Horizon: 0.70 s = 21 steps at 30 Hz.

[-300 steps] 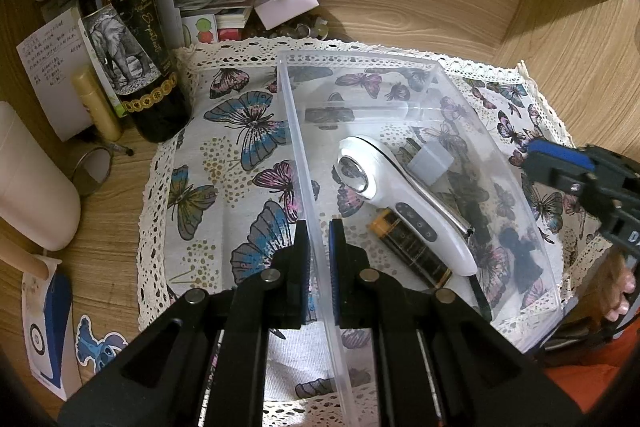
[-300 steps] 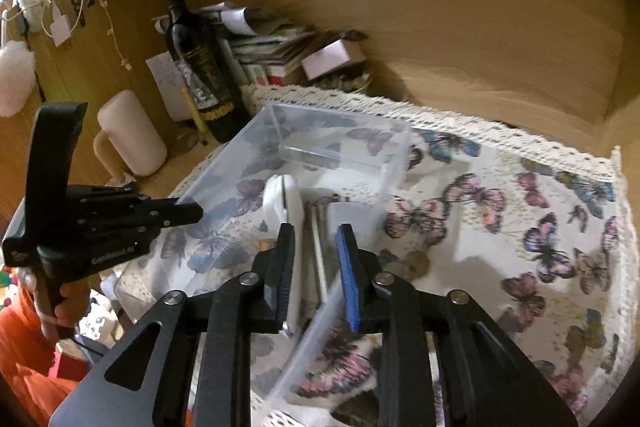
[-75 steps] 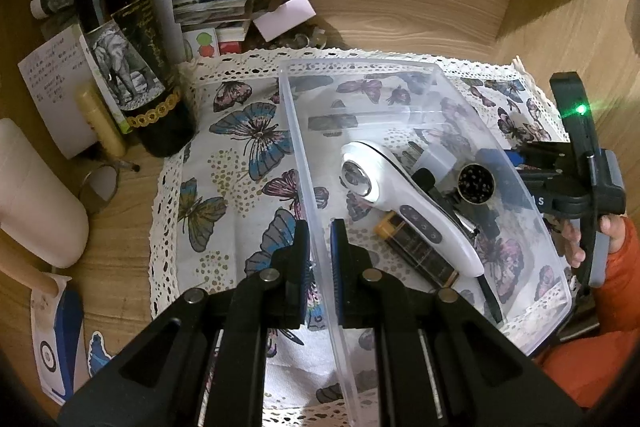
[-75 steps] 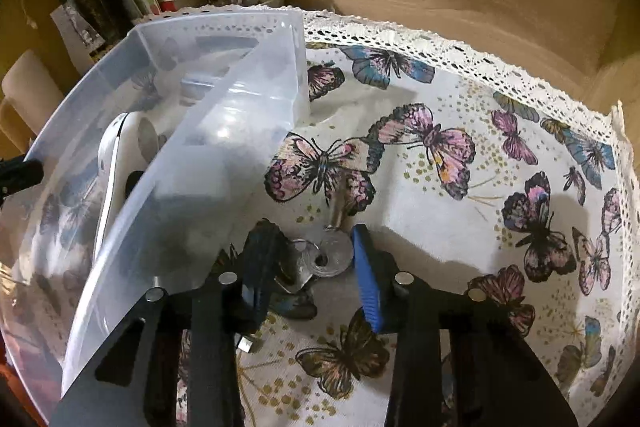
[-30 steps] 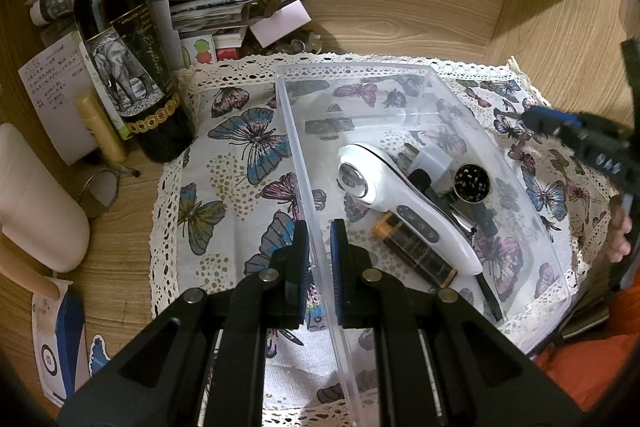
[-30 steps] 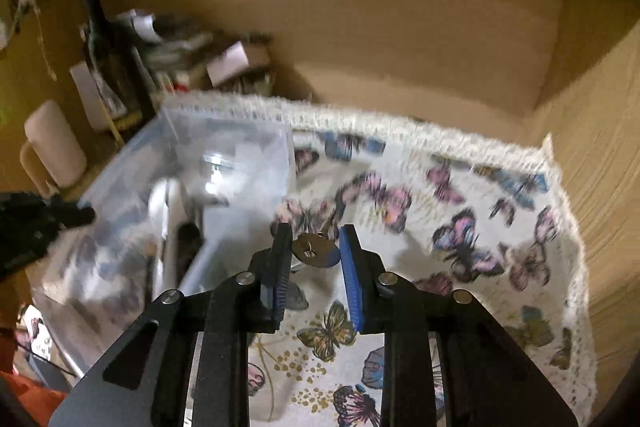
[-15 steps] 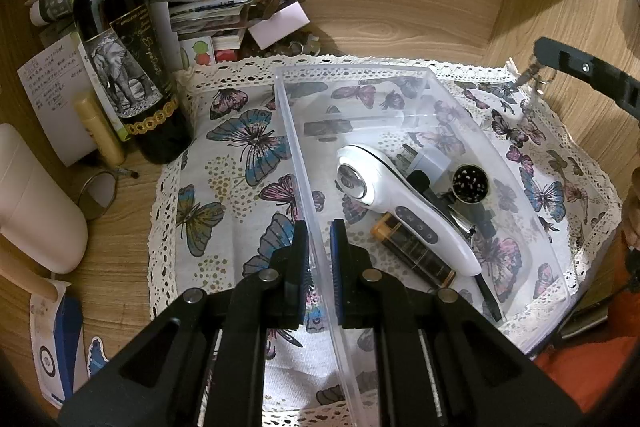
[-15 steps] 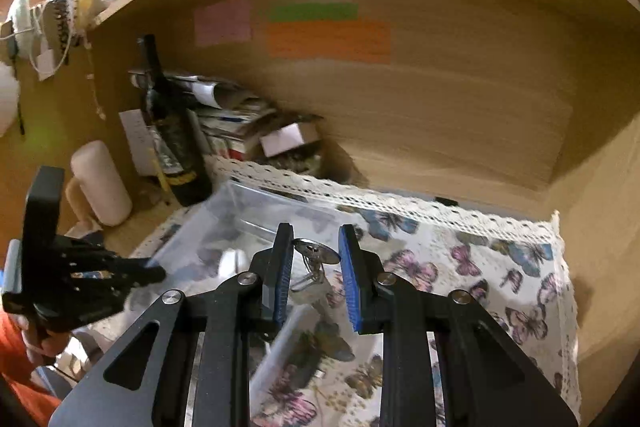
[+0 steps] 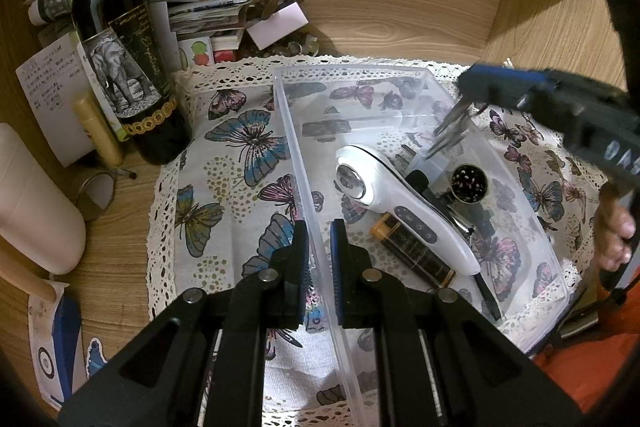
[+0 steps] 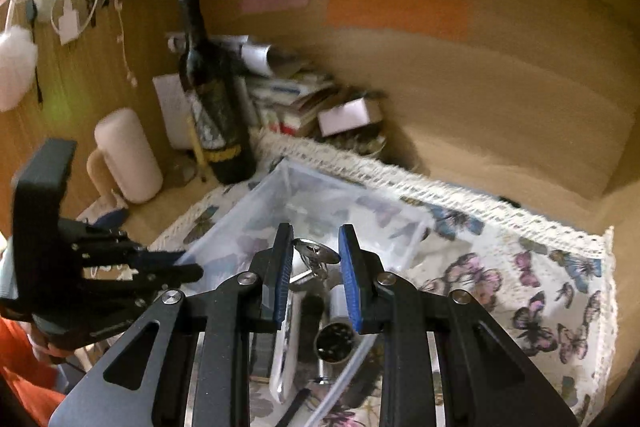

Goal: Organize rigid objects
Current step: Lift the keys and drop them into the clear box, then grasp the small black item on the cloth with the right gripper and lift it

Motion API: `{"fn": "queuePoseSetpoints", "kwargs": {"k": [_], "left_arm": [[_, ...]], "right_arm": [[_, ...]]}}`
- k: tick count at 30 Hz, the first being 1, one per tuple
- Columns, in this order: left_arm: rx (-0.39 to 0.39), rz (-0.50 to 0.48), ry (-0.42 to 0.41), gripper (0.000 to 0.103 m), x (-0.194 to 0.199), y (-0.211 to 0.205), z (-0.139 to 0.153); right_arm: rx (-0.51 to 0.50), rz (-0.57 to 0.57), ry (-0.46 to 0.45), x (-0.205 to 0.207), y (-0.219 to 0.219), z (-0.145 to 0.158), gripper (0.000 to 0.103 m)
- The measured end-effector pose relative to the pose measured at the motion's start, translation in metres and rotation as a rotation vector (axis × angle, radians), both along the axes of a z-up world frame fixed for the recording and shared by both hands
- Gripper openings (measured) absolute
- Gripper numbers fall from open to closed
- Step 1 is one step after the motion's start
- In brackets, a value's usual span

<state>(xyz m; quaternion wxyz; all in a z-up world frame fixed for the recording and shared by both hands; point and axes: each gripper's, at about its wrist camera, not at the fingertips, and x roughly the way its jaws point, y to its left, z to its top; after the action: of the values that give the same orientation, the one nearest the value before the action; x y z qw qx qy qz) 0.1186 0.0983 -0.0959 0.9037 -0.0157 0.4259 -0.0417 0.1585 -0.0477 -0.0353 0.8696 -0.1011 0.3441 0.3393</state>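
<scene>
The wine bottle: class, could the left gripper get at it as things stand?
Probably not yet. The left gripper is shut on the clear bin wall, so it must release first; the wine bottle stands outside, left of the bin.

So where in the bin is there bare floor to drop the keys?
The far end of the bin, beyond the white device, shows bare floor. The middle and near end are crowded: device, battery, round cap. The right gripper holds the keys above the bin.

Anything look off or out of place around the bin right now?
Nothing damaged or spilled. The left gripper clamps the bin wall, and the right gripper holds the keys above the bin, not yet dropped. Items inside lie loosely piled, the white device across the others.
</scene>
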Motion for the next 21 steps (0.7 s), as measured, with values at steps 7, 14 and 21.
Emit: {"fn": "queuePoseSetpoints", "kwargs": {"k": [7, 14, 21], "left_arm": [[-0.002, -0.001, 0.001, 0.011, 0.0, 0.0, 0.0], [-0.012, 0.006, 0.003, 0.011, 0.002, 0.002, 0.0], [-0.013, 0.016, 0.002, 0.011, 0.004, 0.005, 0.0]], "right_arm": [[-0.057, 0.023, 0.062, 0.004, 0.009, -0.02, 0.022], [-0.033, -0.032, 0.039, 0.005, -0.016, -0.008, 0.022], [-0.047, -0.144, 0.056, 0.009, -0.06, -0.01, 0.023]]}}
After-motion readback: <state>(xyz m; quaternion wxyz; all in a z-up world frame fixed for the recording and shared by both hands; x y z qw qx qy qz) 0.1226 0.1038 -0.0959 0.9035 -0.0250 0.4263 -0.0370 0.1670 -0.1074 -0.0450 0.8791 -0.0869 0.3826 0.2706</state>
